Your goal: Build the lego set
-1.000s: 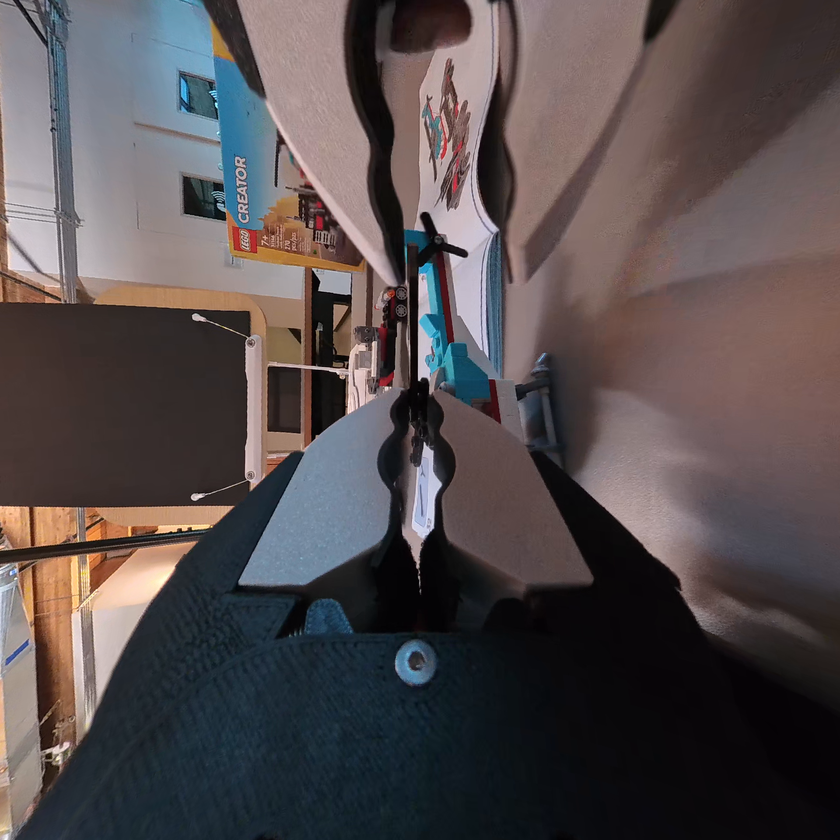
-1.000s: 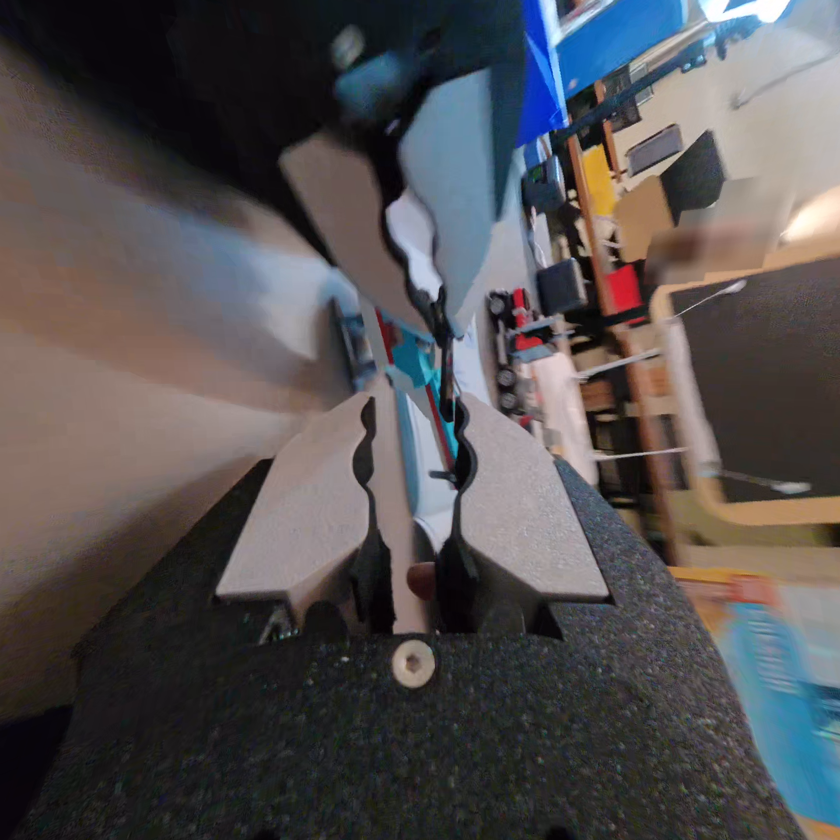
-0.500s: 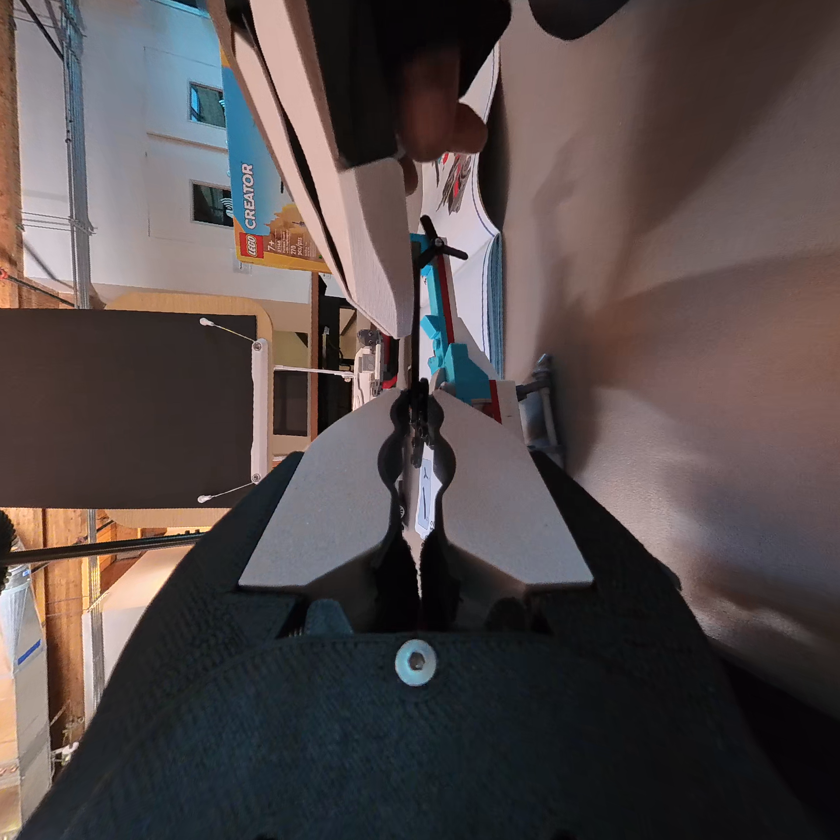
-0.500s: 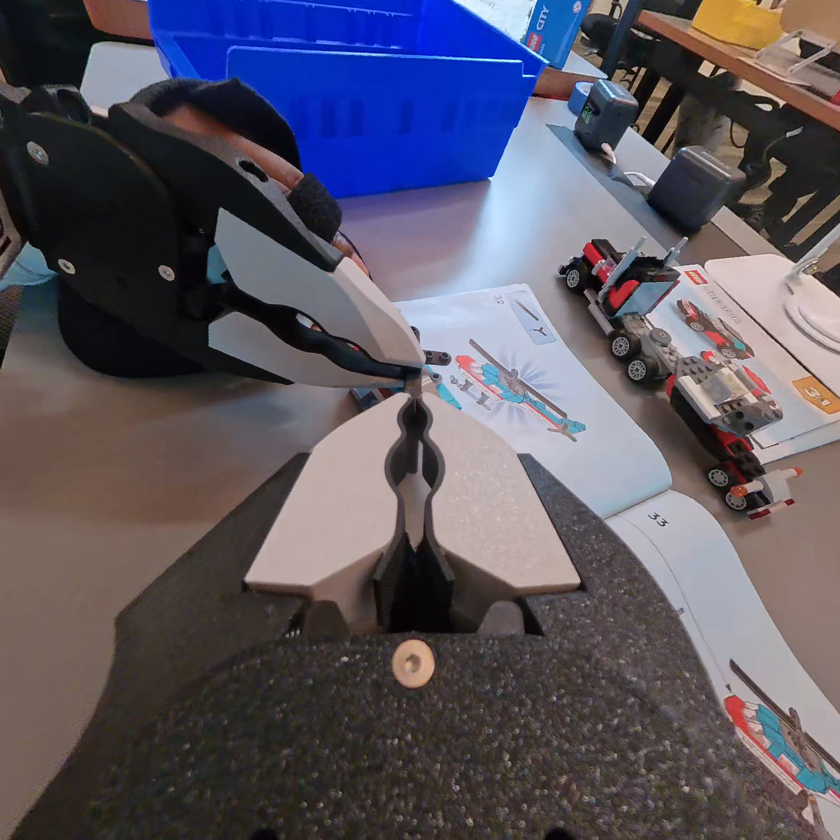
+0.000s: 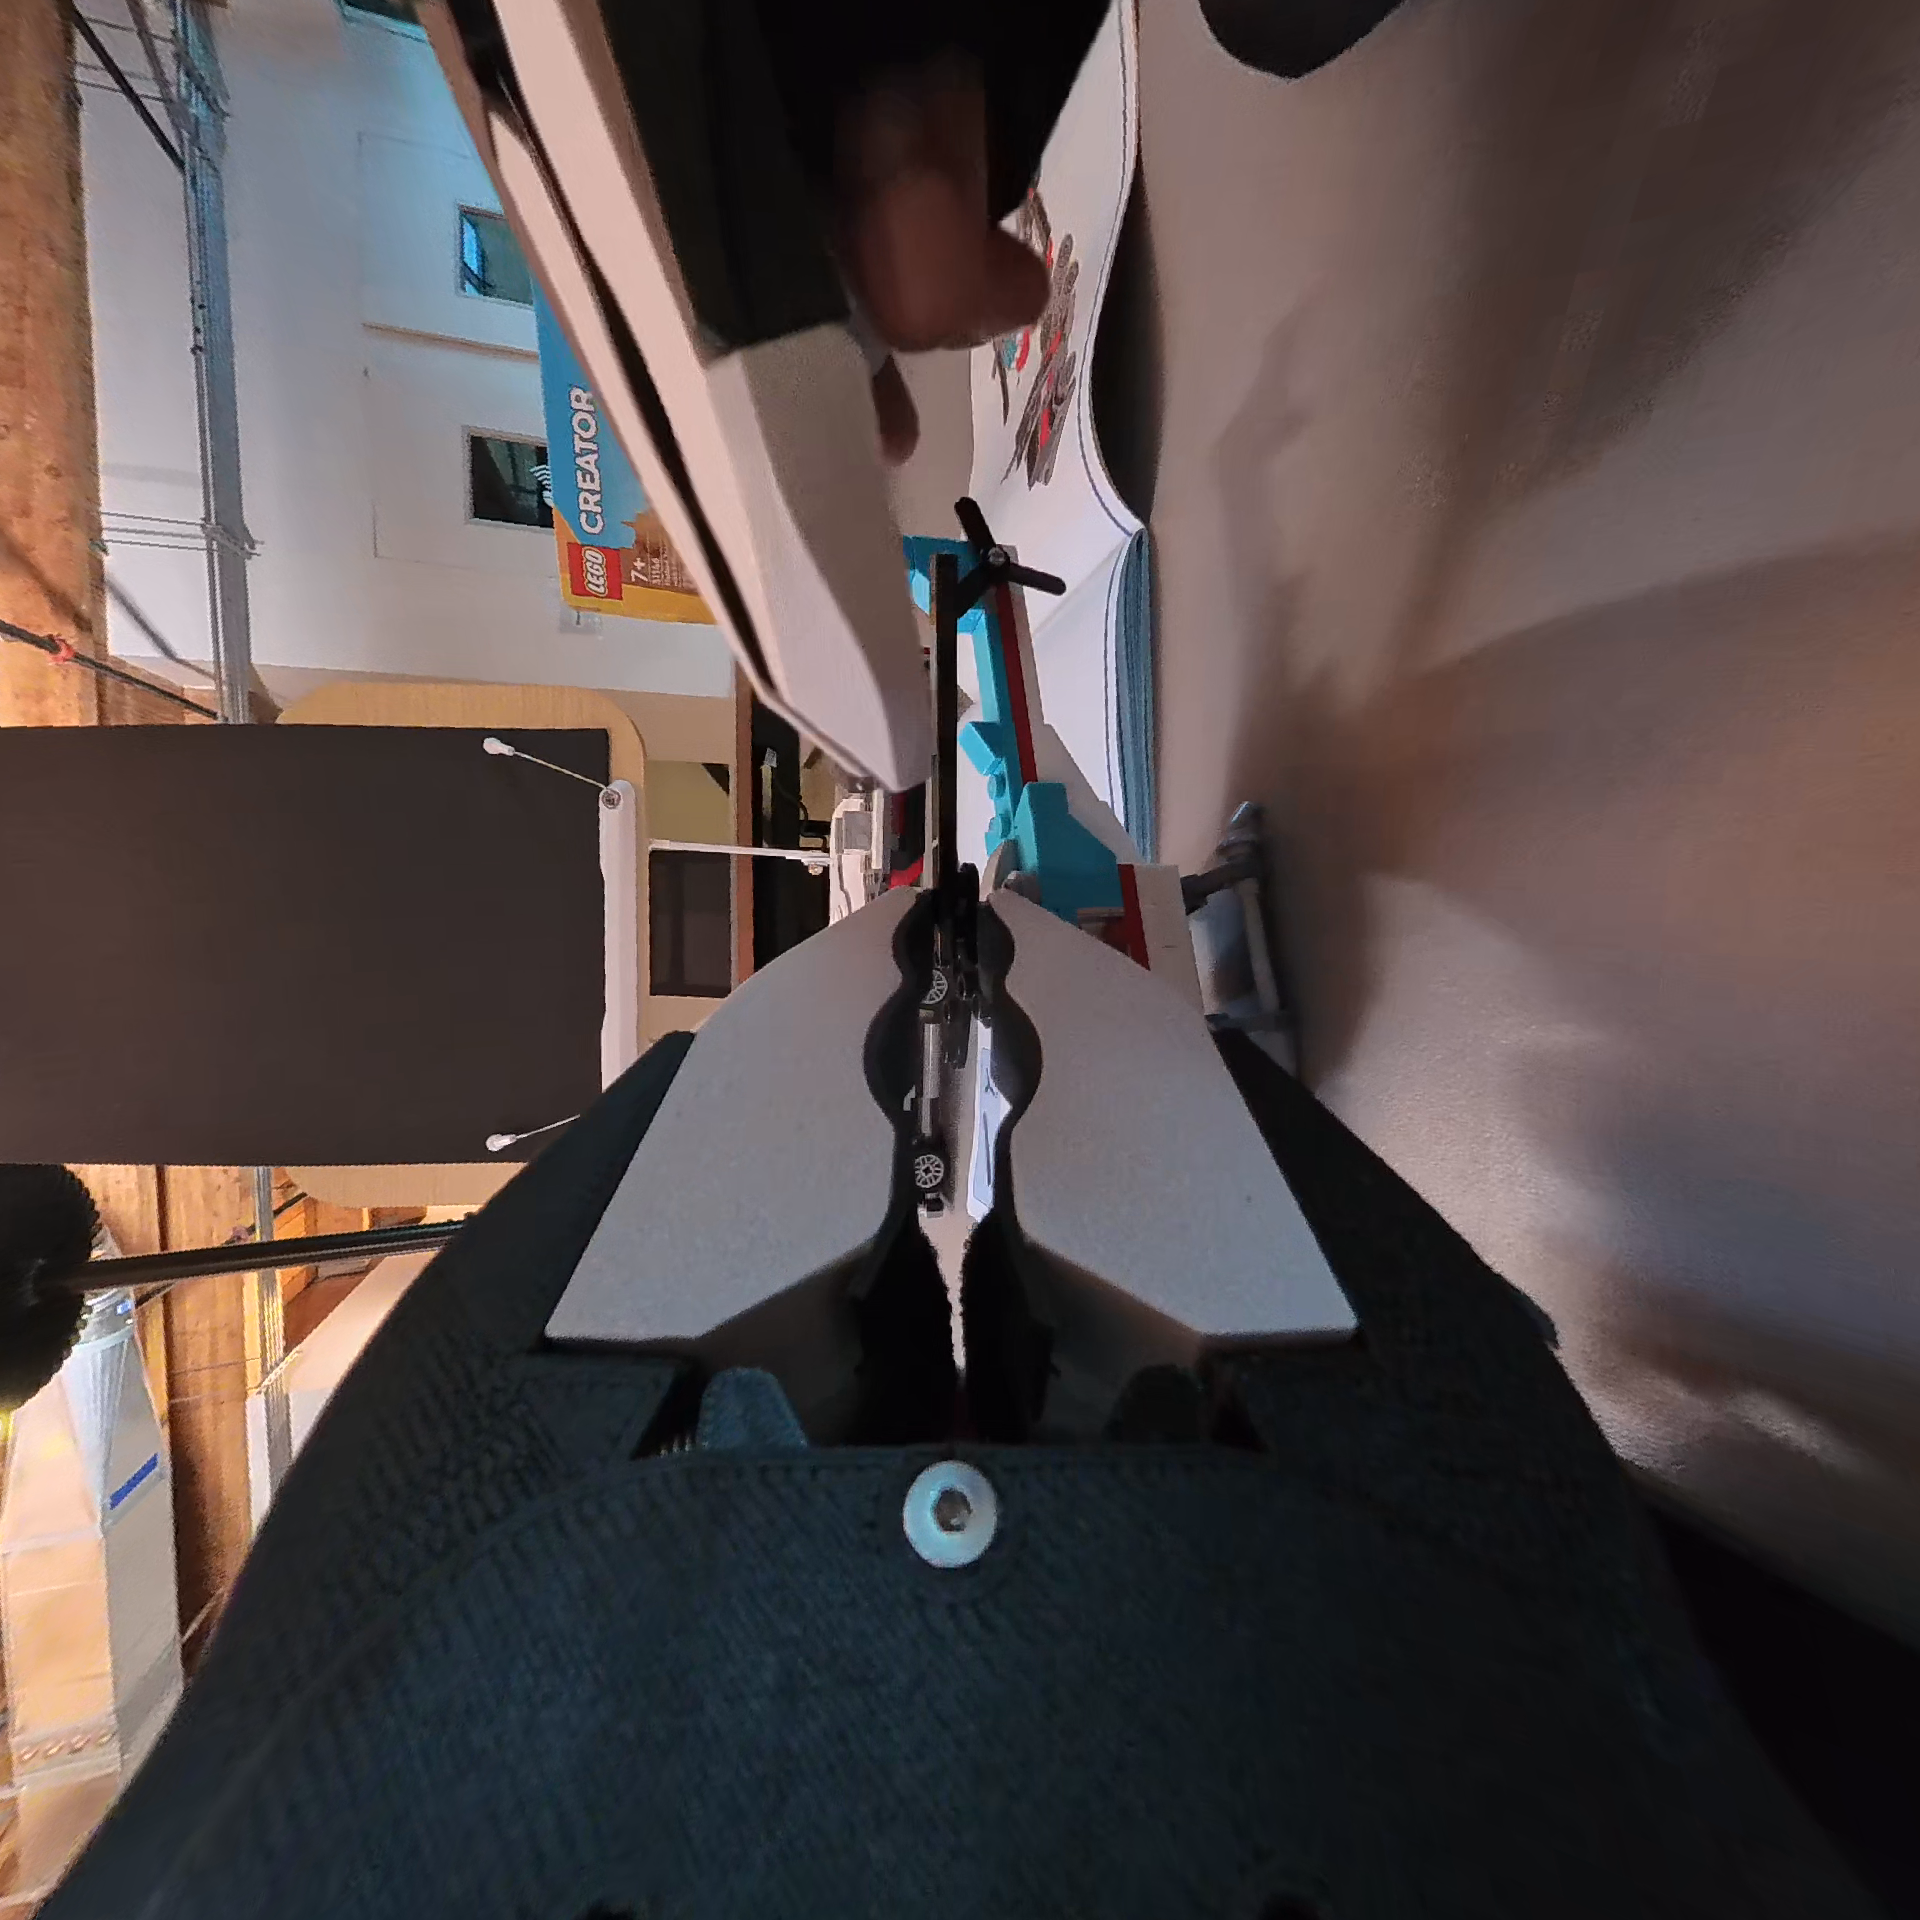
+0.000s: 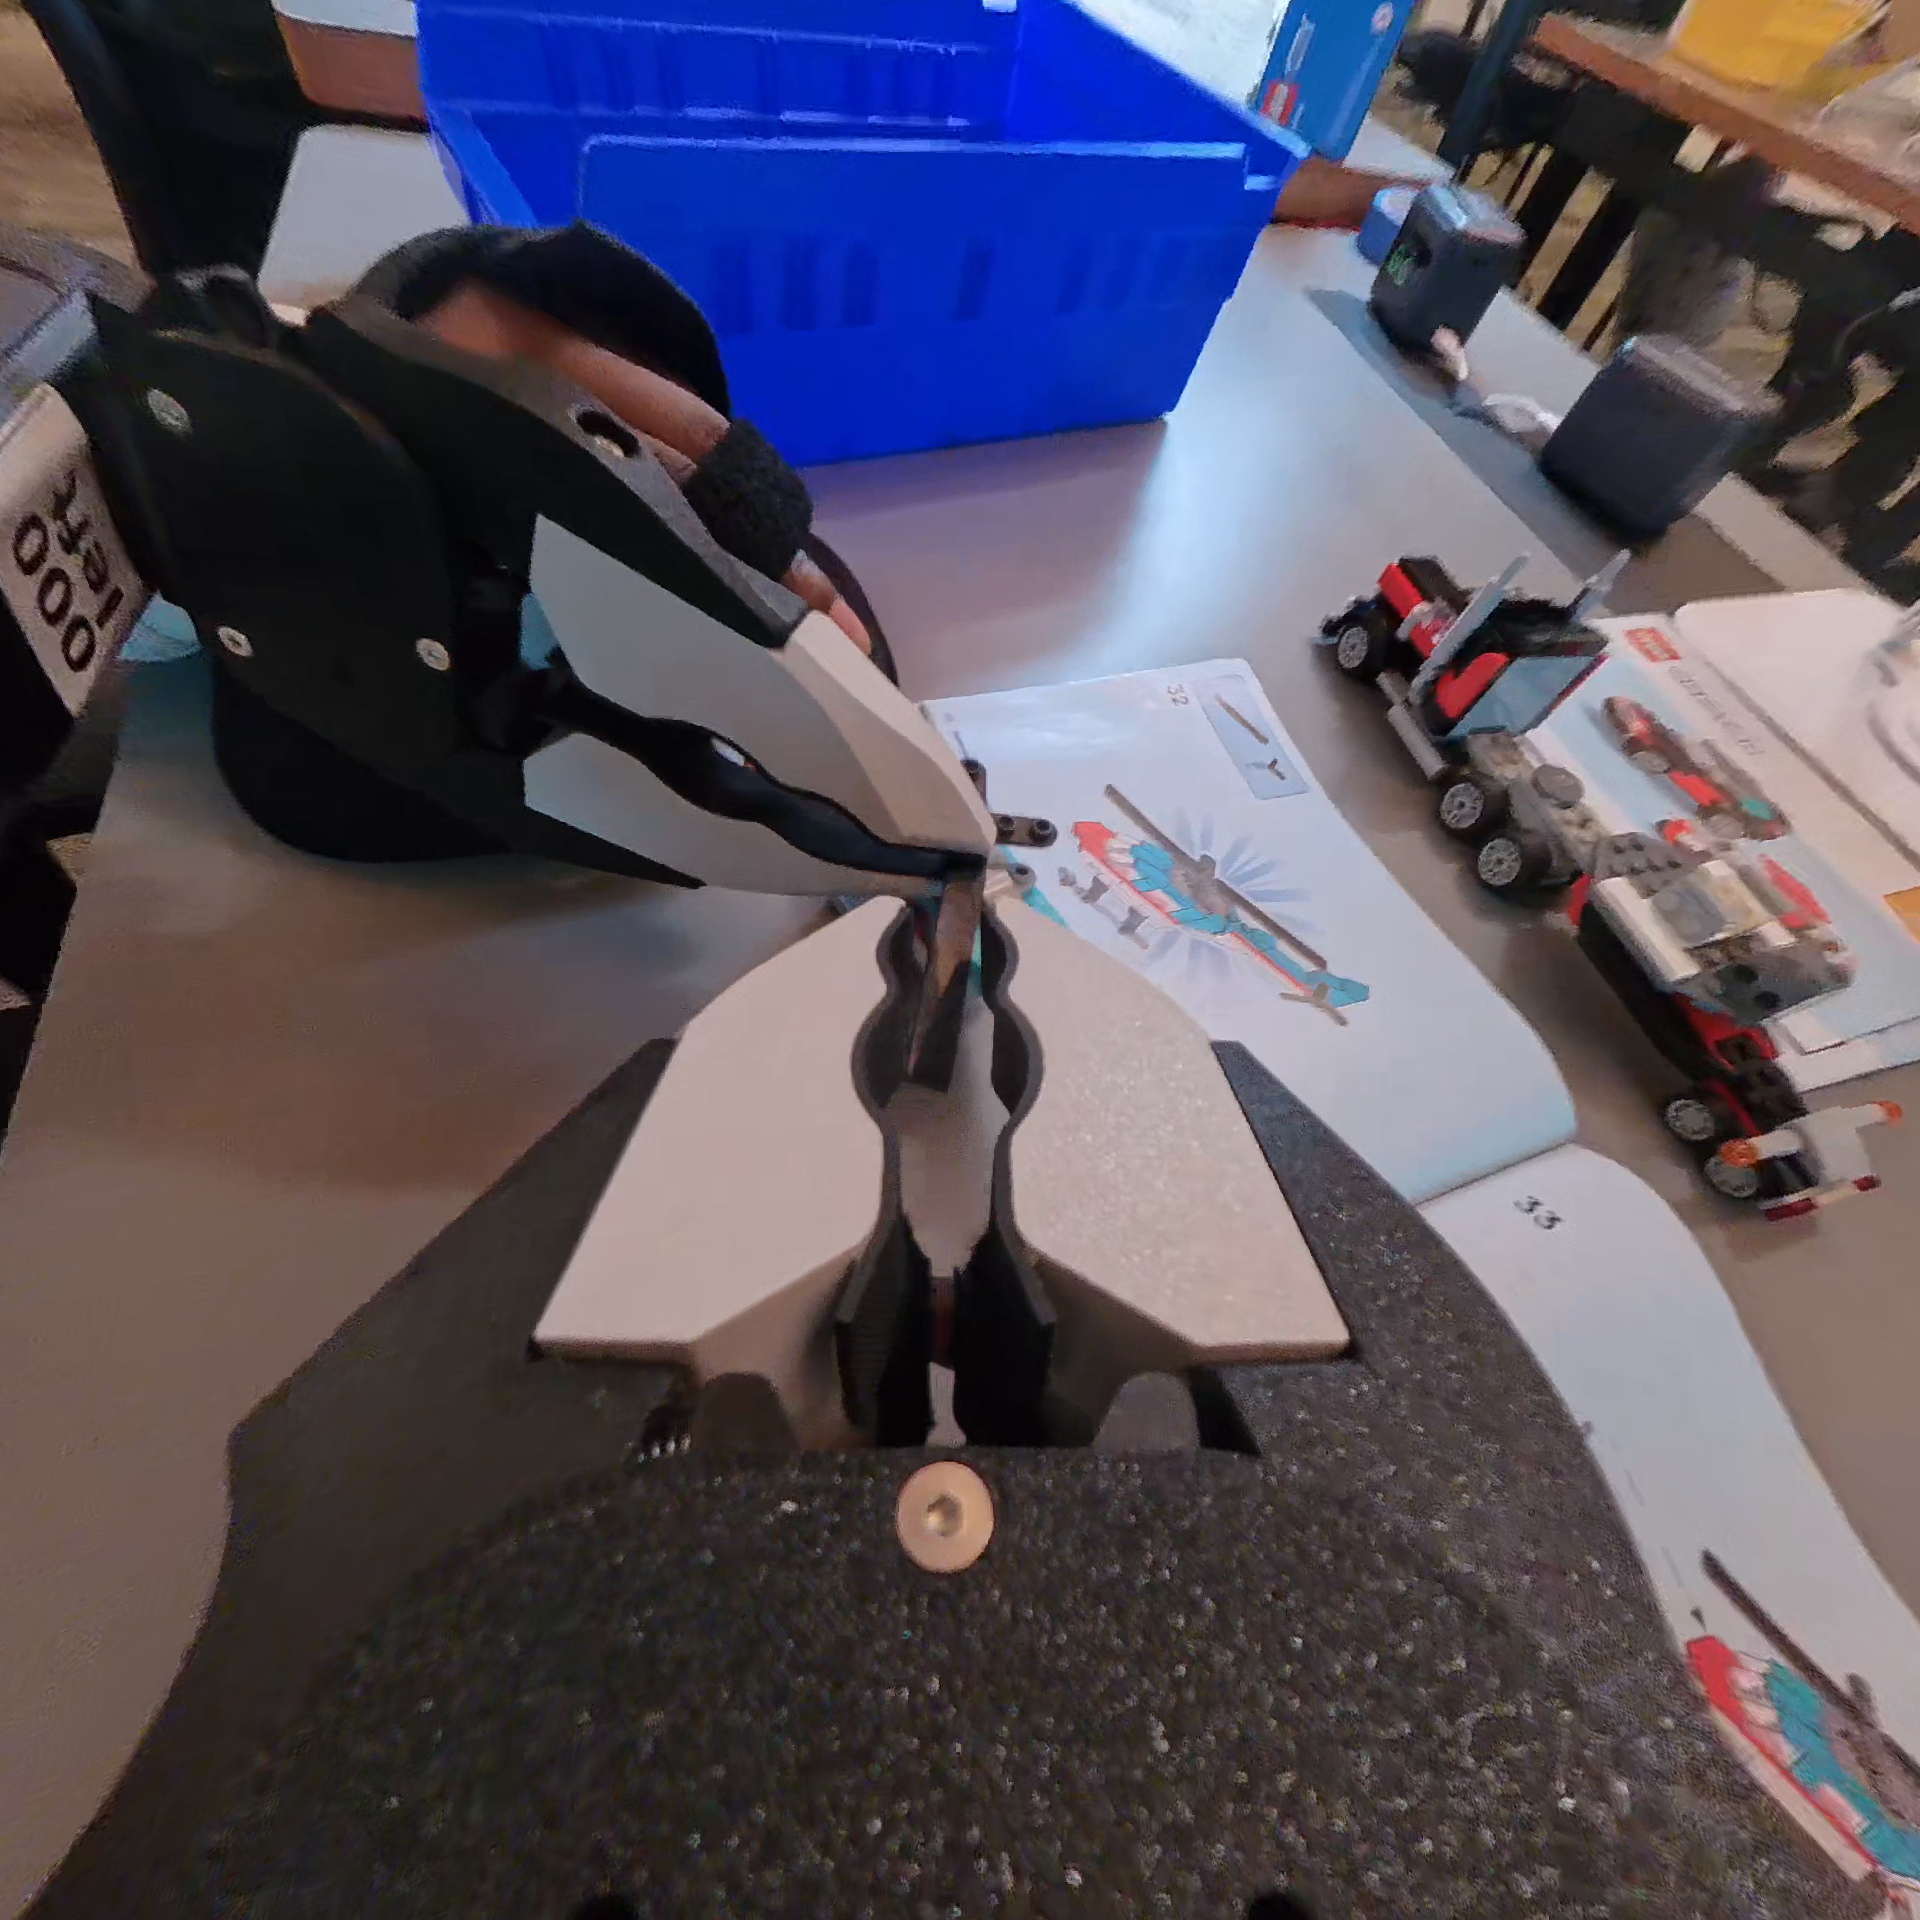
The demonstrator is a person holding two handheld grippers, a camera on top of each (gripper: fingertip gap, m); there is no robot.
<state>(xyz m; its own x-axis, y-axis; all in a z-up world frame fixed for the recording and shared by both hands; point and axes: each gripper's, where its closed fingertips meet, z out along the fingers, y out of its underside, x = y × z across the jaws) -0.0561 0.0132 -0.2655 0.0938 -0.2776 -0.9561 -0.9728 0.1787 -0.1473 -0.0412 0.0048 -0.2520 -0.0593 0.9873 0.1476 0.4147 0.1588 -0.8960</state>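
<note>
A teal, red and white lego helicopter (image 5: pixel 1049 842) lies on the table just beyond my left gripper (image 5: pixel 954 902). The left gripper is shut on the helicopter's thin black rotor blade (image 5: pixel 943 707), which runs away from the tips. In the right wrist view my right gripper (image 6: pixel 945 914) is shut on a long black piece (image 6: pixel 940 987), apparently the same blade. The left gripper (image 6: pixel 961 862) comes in from the left there and its tips meet the right gripper's tips. The helicopter's body is mostly hidden behind the fingers in that view.
An open instruction booklet (image 6: pixel 1299 935) lies under the work, with a small black piece (image 6: pixel 1023 829) on it. A built lego truck (image 6: pixel 1621 883) stands to the right. A blue bin (image 6: pixel 883 270) and two dark boxes (image 6: pixel 1642 436) stand behind. The grey table (image 6: pixel 312 1039) extends to the left. My two grippers' fingertips are within a few centimetres of each other.
My right gripper has swung from a tilted pose to level, closed its jaws and now meets the left gripper's tips. The left gripper has kept its hold and barely moved.
</note>
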